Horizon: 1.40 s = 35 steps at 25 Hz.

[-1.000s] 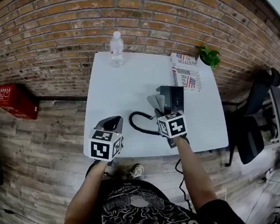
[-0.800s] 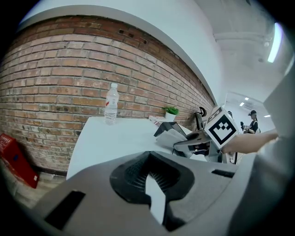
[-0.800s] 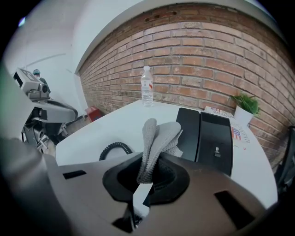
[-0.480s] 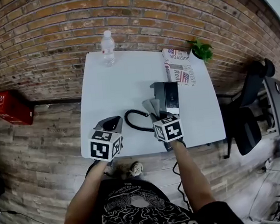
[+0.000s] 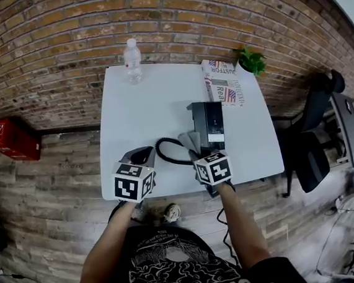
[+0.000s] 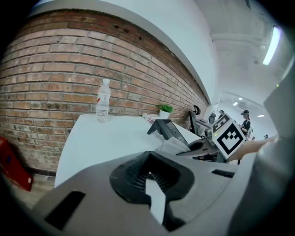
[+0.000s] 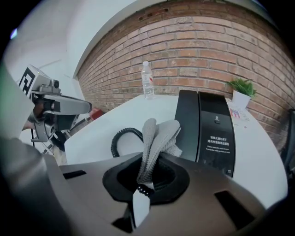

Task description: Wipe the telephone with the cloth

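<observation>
A black telephone (image 5: 208, 122) lies on the white table (image 5: 149, 109), with its coiled cord (image 5: 166, 155) looping off its left side. My right gripper (image 5: 198, 149) is shut on a grey cloth (image 5: 191, 141), which stands up from the jaws beside the phone's near left edge. In the right gripper view the cloth (image 7: 156, 136) rises just in front of the telephone (image 7: 207, 131) and the cord (image 7: 120, 138). My left gripper (image 5: 140, 157) hovers at the table's near edge, left of the cord. Its jaws (image 6: 154, 186) are shut with nothing between them.
A water bottle (image 5: 132, 60) stands at the table's far edge. A folded newspaper (image 5: 225, 89) and a small potted plant (image 5: 250, 60) sit at the far right. A black office chair (image 5: 317, 137) is right of the table, and a red box (image 5: 5, 138) is on the floor to the left.
My right gripper has drawn back toward me along the phone's left side, carrying the cloth. The left gripper has stayed where it was.
</observation>
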Motion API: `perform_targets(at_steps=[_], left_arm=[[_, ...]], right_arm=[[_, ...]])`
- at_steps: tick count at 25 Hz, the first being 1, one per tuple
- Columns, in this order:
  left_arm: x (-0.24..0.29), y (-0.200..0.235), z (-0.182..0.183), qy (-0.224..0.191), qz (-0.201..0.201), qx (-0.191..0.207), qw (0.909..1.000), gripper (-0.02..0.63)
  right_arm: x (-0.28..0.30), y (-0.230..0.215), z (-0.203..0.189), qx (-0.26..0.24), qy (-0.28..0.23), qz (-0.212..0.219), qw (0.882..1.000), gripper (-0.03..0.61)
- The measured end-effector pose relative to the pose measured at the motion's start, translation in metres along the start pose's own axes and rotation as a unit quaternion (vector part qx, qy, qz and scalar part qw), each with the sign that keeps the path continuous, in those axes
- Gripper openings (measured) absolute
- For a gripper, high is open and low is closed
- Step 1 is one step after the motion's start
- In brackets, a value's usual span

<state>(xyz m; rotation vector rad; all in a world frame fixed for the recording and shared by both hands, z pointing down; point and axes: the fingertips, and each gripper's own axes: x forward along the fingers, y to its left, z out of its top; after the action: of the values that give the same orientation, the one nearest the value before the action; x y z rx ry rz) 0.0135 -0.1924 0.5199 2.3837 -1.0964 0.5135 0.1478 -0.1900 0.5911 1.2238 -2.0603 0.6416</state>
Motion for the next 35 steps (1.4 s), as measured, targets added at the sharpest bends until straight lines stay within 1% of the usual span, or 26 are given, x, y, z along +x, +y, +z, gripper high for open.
perform_targets(at_steps=[4,9,18,22,30,35], left_arm=[[0.002,-0.003,0.000,0.001,-0.003,0.003,1.0000,0.006],[0.005,-0.004,0.002,0.001,-0.003,0.004,1.0000,0.006],[0.010,-0.008,0.011,-0.006,0.008,0.004,0.9999,0.006],[0.013,-0.005,0.016,-0.009,0.019,0.001,0.9998,0.006],[0.018,0.000,0.027,-0.013,0.046,-0.005,0.9988,0.006],[0.023,0.003,0.035,-0.016,0.066,-0.009,0.9977,0.006]], right_arm=[[-0.004,0.002,0.003,-0.003,-0.007,0.001,1.000,0.011],[-0.016,0.001,0.026,-0.015,-0.035,0.002,0.999,0.011],[-0.050,-0.024,0.092,-0.043,-0.102,-0.003,0.994,0.011],[-0.059,-0.042,0.122,-0.061,-0.121,-0.005,0.991,0.011],[-0.060,-0.087,0.161,-0.080,-0.139,-0.019,0.987,0.011],[-0.043,-0.114,0.169,-0.098,-0.119,-0.021,0.988,0.011]])
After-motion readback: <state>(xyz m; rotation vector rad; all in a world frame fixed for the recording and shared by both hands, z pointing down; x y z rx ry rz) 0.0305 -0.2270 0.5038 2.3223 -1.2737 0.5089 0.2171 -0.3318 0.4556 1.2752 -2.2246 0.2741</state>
